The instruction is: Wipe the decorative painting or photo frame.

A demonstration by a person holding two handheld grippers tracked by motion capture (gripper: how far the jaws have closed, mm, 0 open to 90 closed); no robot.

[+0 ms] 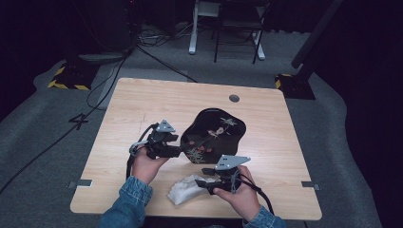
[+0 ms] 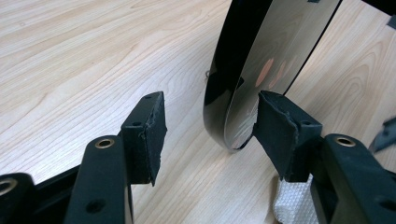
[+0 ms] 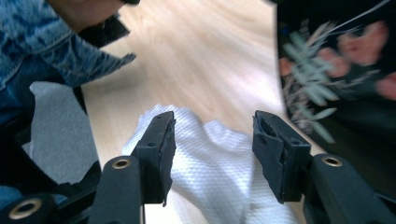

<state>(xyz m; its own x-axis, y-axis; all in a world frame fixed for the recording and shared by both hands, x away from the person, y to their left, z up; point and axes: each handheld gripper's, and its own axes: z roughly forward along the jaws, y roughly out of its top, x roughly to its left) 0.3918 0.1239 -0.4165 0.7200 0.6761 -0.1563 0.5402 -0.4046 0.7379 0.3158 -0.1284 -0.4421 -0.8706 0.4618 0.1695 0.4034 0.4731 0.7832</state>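
My left gripper [image 1: 177, 145] has jaws wide, straddling the near-left rim of the black lacquer tray [image 1: 216, 135], no clamp. Tray sits mid-table [image 1: 142, 102], tilted up off it. My right gripper [image 1: 205, 176], jaws wide, hovers over the white cloth [image 1: 185, 189] just in front of the tray.

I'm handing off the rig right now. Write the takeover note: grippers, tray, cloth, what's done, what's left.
Left gripper: open, jaws either side of the black lacquer tray's rim, not clamped.
Right gripper: open, over the white cloth, which lies between its jaws, not gripped.
Tray lies mid-table; cloth lies at the near edge, beside the tray.
Done: both grippers positioned.
Left: probably clamp the rim, grip the cloth, wipe the tray.
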